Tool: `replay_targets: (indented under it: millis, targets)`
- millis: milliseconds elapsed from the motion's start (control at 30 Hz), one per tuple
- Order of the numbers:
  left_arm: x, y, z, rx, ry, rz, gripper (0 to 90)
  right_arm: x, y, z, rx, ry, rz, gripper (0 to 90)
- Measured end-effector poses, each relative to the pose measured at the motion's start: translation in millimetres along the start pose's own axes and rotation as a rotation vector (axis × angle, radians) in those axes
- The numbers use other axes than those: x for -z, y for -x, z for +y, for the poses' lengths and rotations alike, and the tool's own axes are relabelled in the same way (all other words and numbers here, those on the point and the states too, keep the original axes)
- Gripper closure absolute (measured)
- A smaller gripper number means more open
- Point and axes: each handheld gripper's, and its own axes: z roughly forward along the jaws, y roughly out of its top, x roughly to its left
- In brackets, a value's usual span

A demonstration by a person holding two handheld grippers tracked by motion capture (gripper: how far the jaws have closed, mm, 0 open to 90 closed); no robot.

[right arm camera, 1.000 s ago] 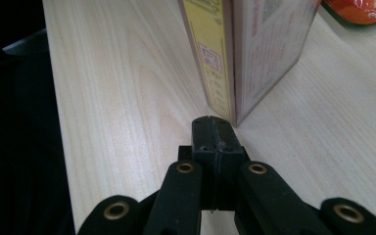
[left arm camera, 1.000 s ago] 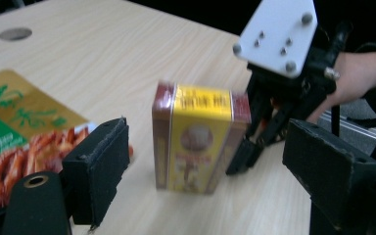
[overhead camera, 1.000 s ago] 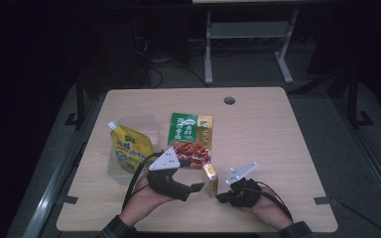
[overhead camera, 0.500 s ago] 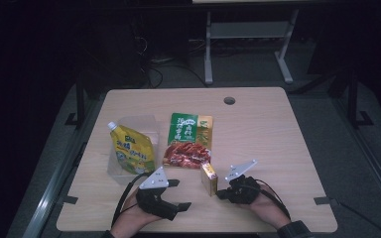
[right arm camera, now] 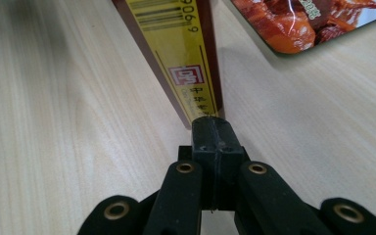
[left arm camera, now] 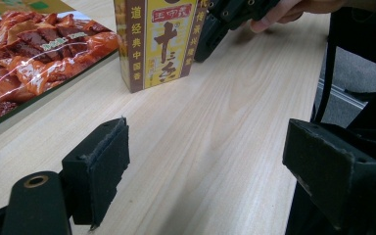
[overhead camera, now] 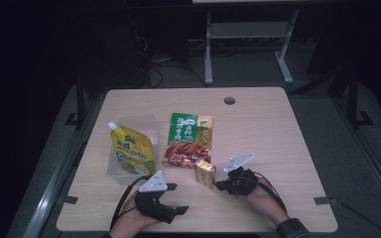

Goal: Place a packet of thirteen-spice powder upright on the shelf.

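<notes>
Jaws of the right gripper (right arm camera: pixel 214 128) are pressed together with nothing between, tips touching the side of the small yellow box (overhead camera: pixel 205 174) standing upright near the table's (overhead camera: pixel 278 144) front edge. A steady, level push should keep it from tipping. The left gripper (left arm camera: pixel 225 166) rests wide open and empty nearby. Just behind the box lies a meat packet (overhead camera: pixel 188 141); a yellow pouch (overhead camera: pixel 131 151) sits further left.

Pale wooden table (overhead camera: pixel 278 139) on dark grey floor (overhead camera: pixel 362 163), white metal stand (overhead camera: pixel 248 34) behind, dim light.
</notes>
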Motion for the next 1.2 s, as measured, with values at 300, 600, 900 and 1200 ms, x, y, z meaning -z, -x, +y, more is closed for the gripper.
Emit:
replay_targets:
  millis: [300, 600, 900, 1200]
  targets:
    - [-0.5, -0.4, -0.9, 0.0, -0.006, -0.001, 16.9, 10.2, -0.1, -1.3, 0.003, 0.01, 0.0, 78.0]
    - [0.5, -5.9, -2.8, 0.011, -0.003, 0.007, 16.9, 31.0, -14.6, 11.5, 0.006, 0.081, -0.008, 44.8]
    - [-1.5, -6.4, -4.4, -0.003, -0.005, 0.001, 16.9, 32.0, -19.3, 38.5, 0.046, 0.121, -0.023, 42.3]
    - [-3.9, -6.1, -6.1, -0.004, -0.002, 0.002, 17.4, 22.9, -21.6, 49.3, 0.064, 0.14, -0.049, 54.4]
